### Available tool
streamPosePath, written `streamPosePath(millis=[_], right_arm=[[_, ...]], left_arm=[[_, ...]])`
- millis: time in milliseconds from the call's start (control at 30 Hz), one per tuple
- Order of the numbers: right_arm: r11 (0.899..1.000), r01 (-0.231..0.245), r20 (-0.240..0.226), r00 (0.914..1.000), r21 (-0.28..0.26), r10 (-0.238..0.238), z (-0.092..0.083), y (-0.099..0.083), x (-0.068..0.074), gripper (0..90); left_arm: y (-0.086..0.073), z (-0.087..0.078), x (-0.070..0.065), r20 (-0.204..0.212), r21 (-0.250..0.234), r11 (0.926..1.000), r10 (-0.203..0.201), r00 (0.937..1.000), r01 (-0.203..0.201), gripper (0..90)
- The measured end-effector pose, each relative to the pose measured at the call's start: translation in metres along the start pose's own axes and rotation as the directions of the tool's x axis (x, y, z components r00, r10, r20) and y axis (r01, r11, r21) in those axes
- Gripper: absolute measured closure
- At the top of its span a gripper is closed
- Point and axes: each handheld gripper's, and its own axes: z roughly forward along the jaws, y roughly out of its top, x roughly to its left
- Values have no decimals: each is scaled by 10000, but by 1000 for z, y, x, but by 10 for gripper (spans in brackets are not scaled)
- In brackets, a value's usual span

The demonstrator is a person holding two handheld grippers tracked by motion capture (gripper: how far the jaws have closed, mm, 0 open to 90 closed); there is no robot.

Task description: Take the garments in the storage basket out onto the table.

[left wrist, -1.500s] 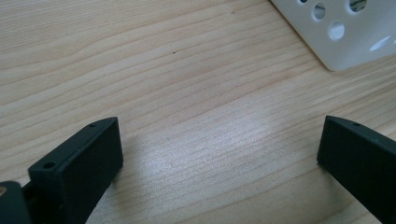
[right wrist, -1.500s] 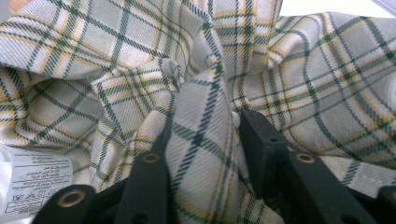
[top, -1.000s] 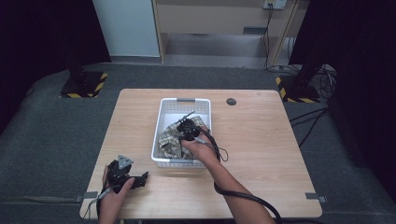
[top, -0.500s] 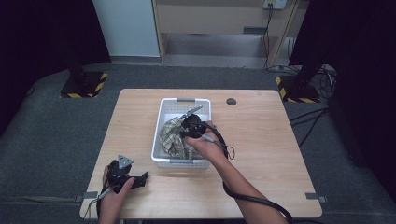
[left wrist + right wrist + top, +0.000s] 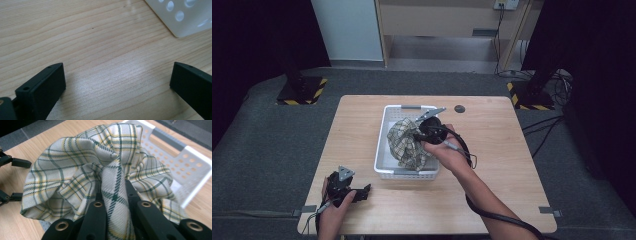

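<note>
A plaid cloth (image 5: 406, 144) is seen bunched between the jaws of the right gripper (image 5: 418, 134), which are pressed shut on a gathered fold of it; in the right gripper view the fold (image 5: 113, 202) is pinched tight between the two black jaws, and the rest of the fabric billows out in front of them. Against the picture of a second ago, the right gripper is found higher and a little farther from the person; then it was sunk low in the white basket (image 5: 382, 150) with the cloth lying crumpled on the basket floor, whereas now the cloth is lifted, its upper part standing above the rim while its lower folds hang down inside the basket; the grip itself is unchanged, the jaws being as tightly closed as before. The right hand (image 5: 443, 150) is held over the near right part of the basket, with the cable trailing back along the forearm. The left gripper (image 5: 362, 192) is rested on the wooden table (image 5: 492, 165) near its front left corner, in the same place as a second ago; its jaws are spread wide with nothing between them, bare table being seen in the gap, and a corner of the basket (image 5: 185, 17) lies well apart from them.
</note>
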Motion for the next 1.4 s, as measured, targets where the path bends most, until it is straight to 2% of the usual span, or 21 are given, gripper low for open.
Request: streamPosePath(millis=[367, 667, 1400], right_arm=[[9986, -60, 118, 9999, -527, 66, -35, -6, -14, 837], [9971, -249, 336, 9991, -726, 274, -55, -15, -28, 837], [9948, -705, 889, 9931, -728, 769, -86, -56, -62, 836]], left_arm=[[0, 0, 0, -3, -1, 10000, 0, 10000, 0, 0], [0, 0, 0, -2, -2, 10000, -2, 10000, 2, 0], [0, 0, 0, -7, -5, 10000, -5, 10000, 5, 0]])
